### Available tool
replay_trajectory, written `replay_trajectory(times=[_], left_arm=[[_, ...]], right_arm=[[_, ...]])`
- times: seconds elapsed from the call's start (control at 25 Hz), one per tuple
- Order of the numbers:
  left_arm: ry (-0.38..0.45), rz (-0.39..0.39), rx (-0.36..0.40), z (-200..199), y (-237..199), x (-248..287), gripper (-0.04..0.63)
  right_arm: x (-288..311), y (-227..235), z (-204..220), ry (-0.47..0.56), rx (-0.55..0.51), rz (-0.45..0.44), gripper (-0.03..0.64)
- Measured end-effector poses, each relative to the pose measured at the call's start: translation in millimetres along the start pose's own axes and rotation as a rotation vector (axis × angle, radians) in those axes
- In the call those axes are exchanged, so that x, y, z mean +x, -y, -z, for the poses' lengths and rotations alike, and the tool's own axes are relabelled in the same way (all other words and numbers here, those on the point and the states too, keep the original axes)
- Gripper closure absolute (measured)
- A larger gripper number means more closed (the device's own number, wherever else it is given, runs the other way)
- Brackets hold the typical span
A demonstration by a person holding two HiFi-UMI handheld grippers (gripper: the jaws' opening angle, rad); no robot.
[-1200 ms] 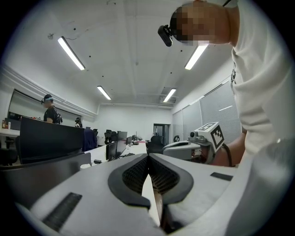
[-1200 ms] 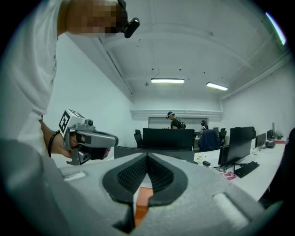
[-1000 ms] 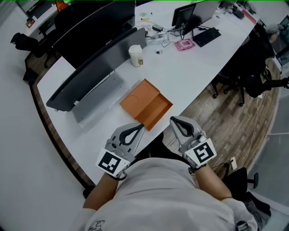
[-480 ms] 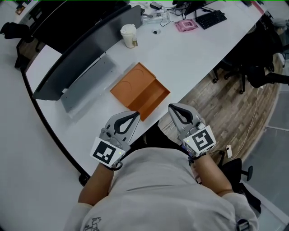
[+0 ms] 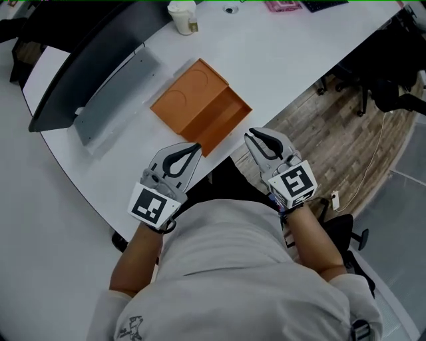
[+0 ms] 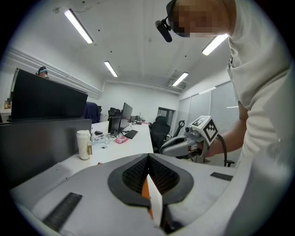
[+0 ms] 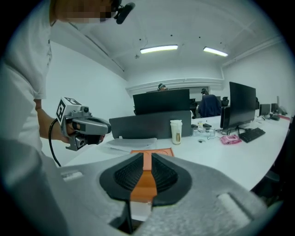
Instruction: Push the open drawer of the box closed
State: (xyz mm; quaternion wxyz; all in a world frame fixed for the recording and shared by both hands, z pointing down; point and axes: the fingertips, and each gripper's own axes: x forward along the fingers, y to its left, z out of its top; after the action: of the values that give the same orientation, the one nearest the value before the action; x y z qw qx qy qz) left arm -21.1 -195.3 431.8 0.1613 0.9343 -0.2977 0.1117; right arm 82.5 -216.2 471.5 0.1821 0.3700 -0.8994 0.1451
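Note:
An orange box [image 5: 186,100] lies flat on the white table [image 5: 279,53], and its drawer [image 5: 229,114] is pulled out toward the right. My left gripper [image 5: 195,147] hovers at the table's near edge, just short of the box's front corner, with its jaws shut and empty. My right gripper [image 5: 248,136] floats past the table edge, a little nearer to me than the drawer's open end. Its jaws are opening, with nothing between them. In the right gripper view [image 7: 146,156] the box [image 7: 159,150] shows ahead through the narrow gap. In the left gripper view [image 6: 148,157] the tips meet.
A paper cup [image 5: 181,14] stands at the back of the table beside a dark grey partition [image 5: 80,73]. A light grey panel [image 5: 113,93] lies left of the box. Black office chairs [image 5: 389,80] and wooden floor [image 5: 319,140] are to the right.
The table and box have slid upward in the head view as the camera tipped down. Both grippers stay about where they were relative to the box.

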Motion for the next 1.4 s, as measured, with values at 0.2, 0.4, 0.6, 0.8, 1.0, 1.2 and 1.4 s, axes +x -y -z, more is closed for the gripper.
replay_trajectory(times=[0.2,0.4,0.6,0.8,1.0,1.2,1.4], left_arm=[[-0.027,-0.002,-0.023,23,-5,11,0.597],[-0.047,0.004,-0.044,46,-12,21,0.597],[-0.078,-0.008,-0.08,73,-24,27,0.597],[-0.113,-0.026,-0.097,101,-34,34,0.597],[-0.122,-0.03,-0.12,117,-38,40,0.597],[-0.148,-0.026,-0.133,133,-41,44,0.597],[-0.163,-0.028,-0.142,143,-44,47,0.597]], right_arm=[[12,6,25,-0.04,0.015,-0.022,0.551],[31,10,58,-0.109,0.038,-0.058,0.528],[43,13,84,-0.162,0.057,-0.079,0.52],[52,19,114,-0.211,0.079,-0.078,0.517],[64,19,145,-0.263,0.11,-0.093,0.515],[80,14,172,-0.308,0.128,-0.115,0.515],[91,13,192,-0.348,0.141,-0.122,0.515]])
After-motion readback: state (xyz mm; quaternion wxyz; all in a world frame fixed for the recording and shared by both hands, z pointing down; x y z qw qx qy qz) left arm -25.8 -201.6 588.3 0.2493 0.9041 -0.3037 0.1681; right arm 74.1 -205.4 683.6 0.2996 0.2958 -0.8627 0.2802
